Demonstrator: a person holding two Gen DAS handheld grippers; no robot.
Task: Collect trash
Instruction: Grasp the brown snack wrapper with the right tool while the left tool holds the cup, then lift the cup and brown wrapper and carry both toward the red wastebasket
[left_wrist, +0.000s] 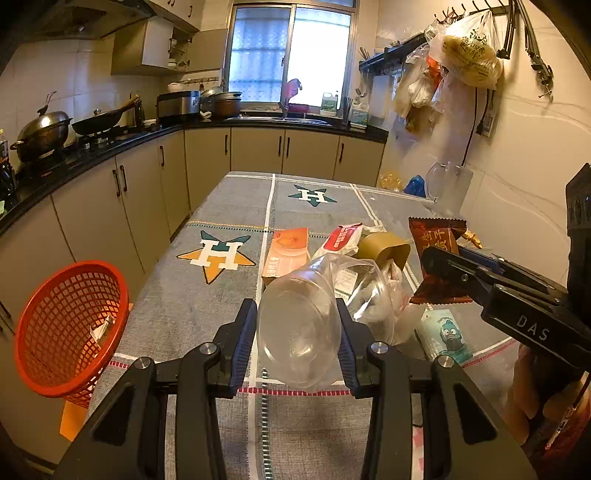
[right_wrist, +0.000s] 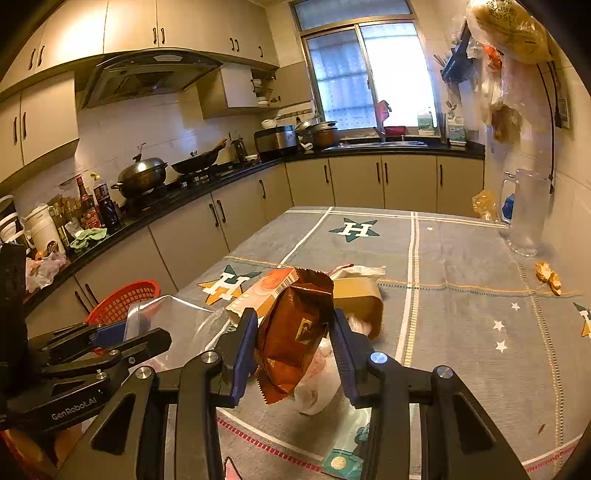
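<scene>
While both grippers are being held above the cloth-covered counter (left_wrist: 229, 206), each is gripping one item of trash. Left gripper (left_wrist: 297, 328): its blue-padded fingers (left_wrist: 245, 332) are being pressed against the two sides of a clear plastic cup (left_wrist: 299, 332), which is being held clear of the cloth, open mouth toward the camera. Right gripper (right_wrist: 293, 343): its fingers (right_wrist: 343, 354) are being closed partway on a brown foil snack wrapper (right_wrist: 295, 332), which is being held upright and crumpled between the pads; in the left wrist view the same wrapper (left_wrist: 436, 240) is being seen pinched at the tip of that gripper.

Items being left on the counter just beyond the fingers: an orange carton (left_wrist: 286, 254) lying flat, a red-and-white packet (left_wrist: 341, 238), a roll of brown tape (left_wrist: 384, 251) standing on edge, a clear plastic bag (left_wrist: 369, 295) and a small packet printed with a cartoon face (left_wrist: 445, 336). A red mesh basket (left_wrist: 66, 328) is being seen beside the left edge of the counter, tilted, with a scrap of paper inside. A clear glass jug (right_wrist: 526, 214) is standing at the far right by the wall.
</scene>
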